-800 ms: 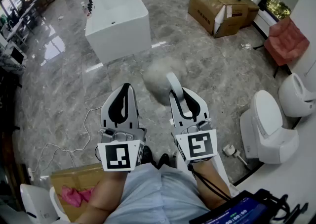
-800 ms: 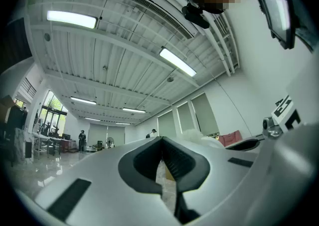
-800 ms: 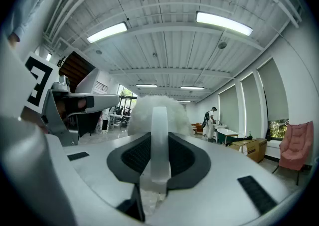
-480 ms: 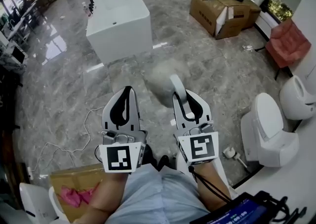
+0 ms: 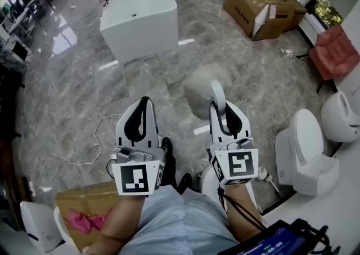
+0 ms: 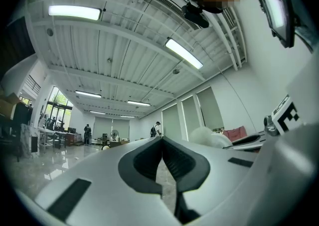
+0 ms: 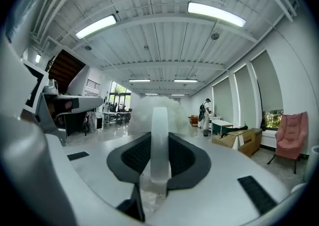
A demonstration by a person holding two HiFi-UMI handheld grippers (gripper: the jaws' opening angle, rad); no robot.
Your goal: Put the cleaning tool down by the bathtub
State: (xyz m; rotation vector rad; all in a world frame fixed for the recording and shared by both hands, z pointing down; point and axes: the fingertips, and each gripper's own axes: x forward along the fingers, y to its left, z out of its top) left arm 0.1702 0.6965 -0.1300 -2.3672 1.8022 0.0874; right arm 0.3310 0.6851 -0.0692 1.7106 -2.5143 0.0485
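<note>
We kept the left gripper (image 5: 141, 114) closed & empty. Our right gripper (image 5: 224, 116) was clamped on the cleaning tool (image 5: 199, 86) by its handle, long axis pointing fwd, fluffy head out front. The bathtub (image 5: 140, 20) lay well ahead, off to the left.

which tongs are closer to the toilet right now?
Right. The right tongs, gripping the cleaning tool, sit just left of the toilet in the head view; the left tongs are farther left again.

Fluffy white cleaning tool (image 5: 206, 84), handle in right gripper (image 5: 224, 108), well apart from white bathtub (image 5: 147, 37).
</note>
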